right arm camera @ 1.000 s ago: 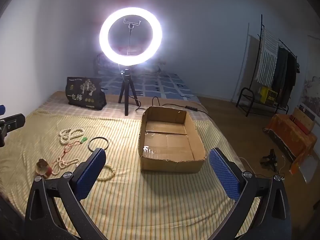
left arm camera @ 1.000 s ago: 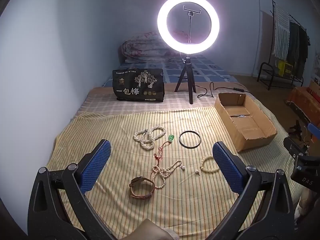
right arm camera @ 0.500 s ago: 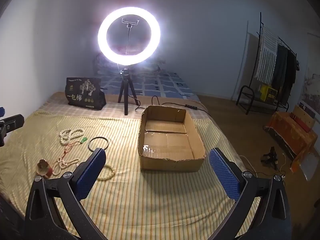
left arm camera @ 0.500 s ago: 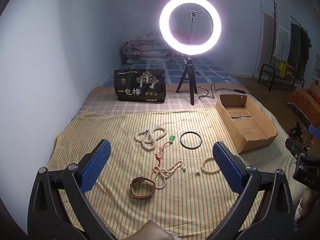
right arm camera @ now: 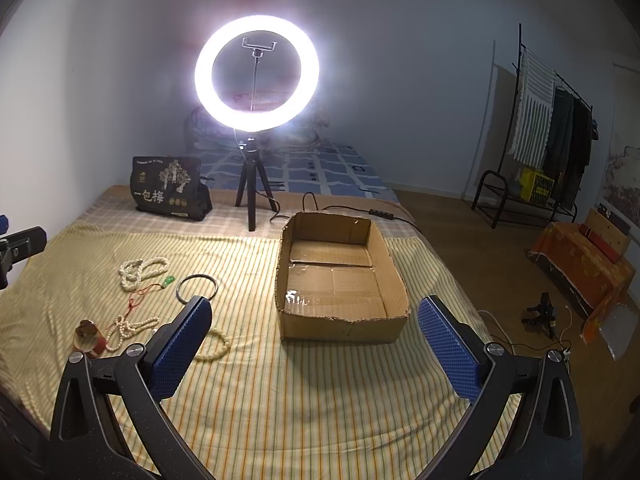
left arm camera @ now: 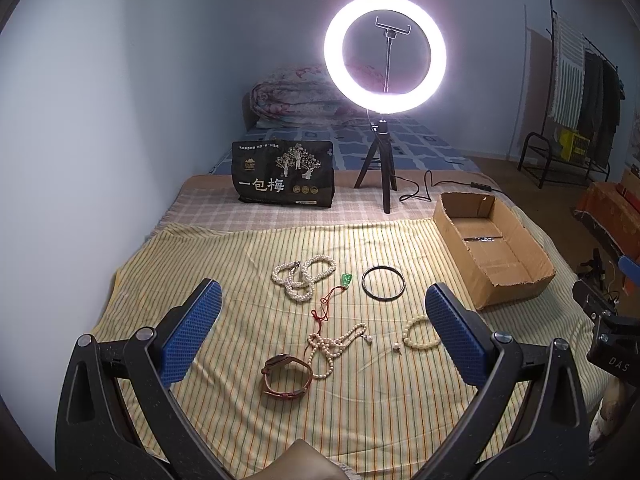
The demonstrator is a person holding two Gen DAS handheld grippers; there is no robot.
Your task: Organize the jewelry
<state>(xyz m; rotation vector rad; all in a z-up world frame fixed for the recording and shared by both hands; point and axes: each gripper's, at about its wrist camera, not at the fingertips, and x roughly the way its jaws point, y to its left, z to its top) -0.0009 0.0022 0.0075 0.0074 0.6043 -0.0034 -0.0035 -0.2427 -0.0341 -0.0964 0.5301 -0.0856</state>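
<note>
Jewelry lies on a striped yellow cloth [left arm camera: 240, 264]: a pearl necklace [left arm camera: 304, 276], a green pendant on a red cord [left arm camera: 346, 280], a black bangle [left arm camera: 383, 283], a cream bead strand [left arm camera: 336, 346], a cream bead bracelet [left arm camera: 418, 332] and a brown leather watch [left arm camera: 286, 374]. An open, empty cardboard box [right arm camera: 340, 280] stands to their right. My left gripper [left arm camera: 320, 340] is open and empty, held above the near jewelry. My right gripper [right arm camera: 314, 344] is open and empty, in front of the box's near wall.
A lit ring light on a tripod [left arm camera: 385, 64] and a black printed bag [left arm camera: 284, 172] stand behind the cloth, with a cable [left arm camera: 424, 190] beside them. A clothes rack [right arm camera: 552, 128] and an orange-covered bench [right arm camera: 580, 268] stand on the floor to the right.
Both views have shifted only slightly; the left gripper drifted a little. Both grippers stay open and the jewelry has not moved.
</note>
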